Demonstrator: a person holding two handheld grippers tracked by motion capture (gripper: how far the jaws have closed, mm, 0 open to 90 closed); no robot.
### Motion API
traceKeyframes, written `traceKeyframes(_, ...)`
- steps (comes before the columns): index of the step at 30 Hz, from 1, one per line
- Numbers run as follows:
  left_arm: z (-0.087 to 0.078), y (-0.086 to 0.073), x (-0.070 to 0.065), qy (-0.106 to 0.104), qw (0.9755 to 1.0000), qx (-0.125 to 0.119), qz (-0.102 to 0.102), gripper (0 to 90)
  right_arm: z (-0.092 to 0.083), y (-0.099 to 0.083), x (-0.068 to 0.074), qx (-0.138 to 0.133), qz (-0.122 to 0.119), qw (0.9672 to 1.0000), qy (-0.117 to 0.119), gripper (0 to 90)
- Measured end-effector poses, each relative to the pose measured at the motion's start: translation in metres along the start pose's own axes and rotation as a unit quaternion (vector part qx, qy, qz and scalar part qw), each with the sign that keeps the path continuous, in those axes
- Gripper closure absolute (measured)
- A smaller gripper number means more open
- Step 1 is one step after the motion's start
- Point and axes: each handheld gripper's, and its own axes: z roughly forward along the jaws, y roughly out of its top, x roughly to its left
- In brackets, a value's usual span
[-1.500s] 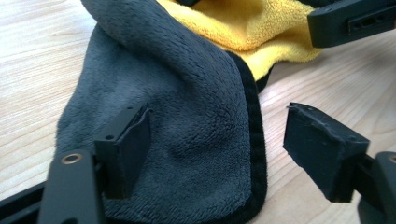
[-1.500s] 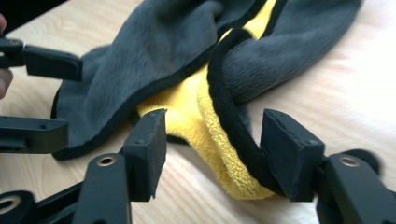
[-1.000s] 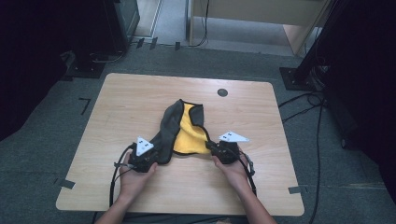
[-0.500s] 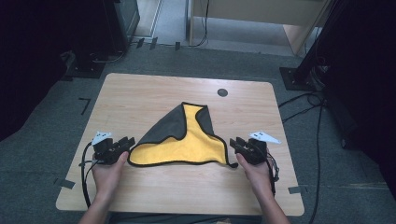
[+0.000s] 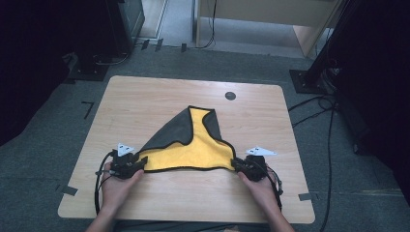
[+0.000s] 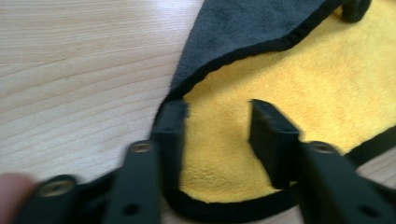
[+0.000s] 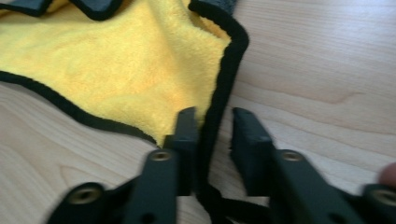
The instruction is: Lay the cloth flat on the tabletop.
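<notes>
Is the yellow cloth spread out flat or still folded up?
Partly folded. The cloth is pulled wide along its near edge, but a grey flap lies folded over the yellow side.

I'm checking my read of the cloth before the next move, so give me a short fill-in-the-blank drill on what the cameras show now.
1. The cloth is grey on one side and ____ on the other.
2. Its edge is trimmed in ____.
3. The left gripper and the right gripper sit at the cloth's two ____ corners.
4. The cloth lies on a ____ table.

Missing words: yellow; black; near; wooden
</notes>
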Motion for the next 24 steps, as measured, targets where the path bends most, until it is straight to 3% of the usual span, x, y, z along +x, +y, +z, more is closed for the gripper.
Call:
traceKeyframes(1,0.000,0.000,0.002,-0.008,1.0000,-0.001,0.000,68.8,0.000,0.000,0.000,0.000,0.000,1.0000,0.000,84.9)
traceKeyframes(2,-0.002,0.001,0.005,-0.027,0.9996,-0.001,-0.007,74.0,-0.003,0.002,-0.001,-0.005,0.009,0.9998,0.018,85.9)
traceKeyframes(4,-0.005,0.001,0.010,-0.039,0.9990,-0.008,-0.019,83.1,-0.013,0.006,-0.002,-0.023,0.030,0.9974,0.061,86.7)
traceKeyframes(5,-0.007,0.001,0.014,-0.046,0.9985,-0.013,-0.026,89.6,-0.023,0.008,-0.004,-0.036,0.054,0.9925,0.103,86.6)
traceKeyframes(6,-0.009,0.001,0.017,-0.054,0.9977,-0.016,-0.038,89.6,-0.023,0.008,-0.004,-0.036,0.054,0.9925,0.103,86.6)
traceKeyframes(7,-0.010,0.001,0.021,-0.054,0.9973,-0.017,-0.048,89.9,-0.028,0.006,-0.007,-0.033,0.069,0.9933,0.087,82.5)
traceKeyframes(9,-0.009,0.000,0.026,-0.043,0.9976,-0.012,-0.052,87.5,-0.025,0.002,-0.014,-0.021,0.077,0.9965,0.024,72.8)
traceKeyframes(10,-0.007,-0.001,0.029,-0.040,0.9977,-0.010,-0.053,87.5,-0.025,0.002,-0.014,-0.021,0.077,0.9965,0.024,72.8)
traceKeyframes(11,-0.006,-0.002,0.029,-0.038,0.9979,-0.008,-0.052,86.2,-0.021,-0.002,-0.019,-0.013,0.063,0.9973,-0.035,69.6)
traceKeyframes(12,-0.008,-0.002,0.028,-0.039,0.9980,-0.016,-0.047,80.3,-0.020,-0.006,-0.022,-0.011,0.044,0.9961,-0.076,63.9)
traceKeyframes(14,-0.010,-0.002,0.027,-0.042,0.9978,-0.026,-0.043,76.8,-0.022,-0.006,-0.023,-0.022,0.046,0.9963,-0.069,62.5)
traceKeyframes(15,-0.011,-0.001,0.024,-0.036,0.9982,-0.032,-0.038,67.6,-0.031,-0.002,-0.017,-0.054,0.041,0.9967,-0.045,60.0)
traceKeyframes(17,-0.009,-0.001,0.023,-0.028,0.9986,-0.028,-0.036,64.7,-0.033,-0.001,-0.014,-0.061,0.036,0.9966,-0.041,58.7)
traceKeyframes(18,-0.004,-0.002,0.022,-0.015,0.9992,-0.017,-0.032,58.9,-0.028,-0.001,-0.006,-0.056,0.025,0.9979,-0.024,55.9)
traceKeyframes(21,-0.002,-0.003,0.019,0.003,0.9998,-0.010,-0.017,57.7,-0.018,-0.004,0.000,-0.035,0.012,0.9991,-0.021,56.0)
traceKeyframes(22,-0.002,-0.002,0.018,0.009,0.9998,-0.008,-0.013,58.0,-0.013,-0.005,0.002,-0.026,0.008,0.9994,-0.023,57.6)
traceKeyframes(24,-0.002,-0.003,0.017,0.016,0.9998,-0.006,-0.009,60.0,-0.006,-0.007,0.003,-0.012,0.004,0.9994,-0.031,68.9)
